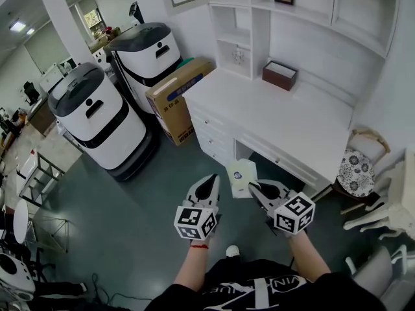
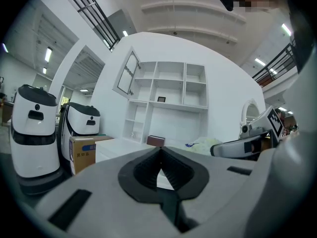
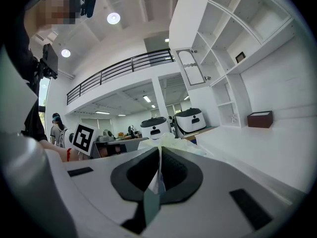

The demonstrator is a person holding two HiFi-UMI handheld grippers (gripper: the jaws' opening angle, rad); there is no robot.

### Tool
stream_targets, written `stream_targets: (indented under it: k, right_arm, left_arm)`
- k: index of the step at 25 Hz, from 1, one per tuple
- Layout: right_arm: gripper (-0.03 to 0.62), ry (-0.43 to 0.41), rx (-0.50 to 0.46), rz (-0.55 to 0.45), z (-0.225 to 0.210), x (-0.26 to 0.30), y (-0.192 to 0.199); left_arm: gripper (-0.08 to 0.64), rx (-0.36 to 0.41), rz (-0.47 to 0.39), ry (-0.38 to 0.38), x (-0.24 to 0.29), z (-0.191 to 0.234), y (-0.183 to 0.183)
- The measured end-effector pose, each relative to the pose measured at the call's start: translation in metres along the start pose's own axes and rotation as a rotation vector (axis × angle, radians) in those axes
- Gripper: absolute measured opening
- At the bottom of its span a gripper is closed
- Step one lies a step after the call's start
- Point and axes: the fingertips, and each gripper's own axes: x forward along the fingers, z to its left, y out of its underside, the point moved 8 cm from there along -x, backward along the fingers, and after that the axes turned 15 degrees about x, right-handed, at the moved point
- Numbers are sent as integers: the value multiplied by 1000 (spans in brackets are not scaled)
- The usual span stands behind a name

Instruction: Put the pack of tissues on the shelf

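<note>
The pack of tissues (image 1: 242, 177) is pale green and white and hangs in the air in front of the white desk (image 1: 279, 118). My right gripper (image 1: 255, 190) is shut on its edge; the wrapper (image 3: 157, 178) shows pinched between the jaws in the right gripper view. Beside it my left gripper (image 1: 212, 184) is shut and holds nothing. In the left gripper view the pack (image 2: 208, 144) shows at the right. The white shelf unit (image 1: 259, 18) rises at the back of the desk.
A dark brown box (image 1: 279, 75) stands on the desk by the shelf unit. A cardboard box (image 1: 178, 99) leans at the desk's left end, next to two white robots (image 1: 107, 118). White chairs (image 1: 382, 199) stand at the right.
</note>
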Motion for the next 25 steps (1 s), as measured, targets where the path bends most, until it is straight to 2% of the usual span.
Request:
stream_targets:
  k: [7, 13, 18, 25]
  right_arm:
    - [8, -20, -2, -11, -1, 55, -3]
    - [8, -31, 14, 15, -9, 72, 0]
    - [8, -19, 33, 19, -35, 91, -7]
    - [8, -24, 33, -20, -76, 141, -42]
  left_arm:
    - [5, -1, -6, -36, 8, 54, 13]
    - [5, -21, 1, -42, 16, 69, 22]
    - [5, -37, 15, -36, 39, 80, 35]
    - [5, -21, 22, -60, 86, 131, 32]
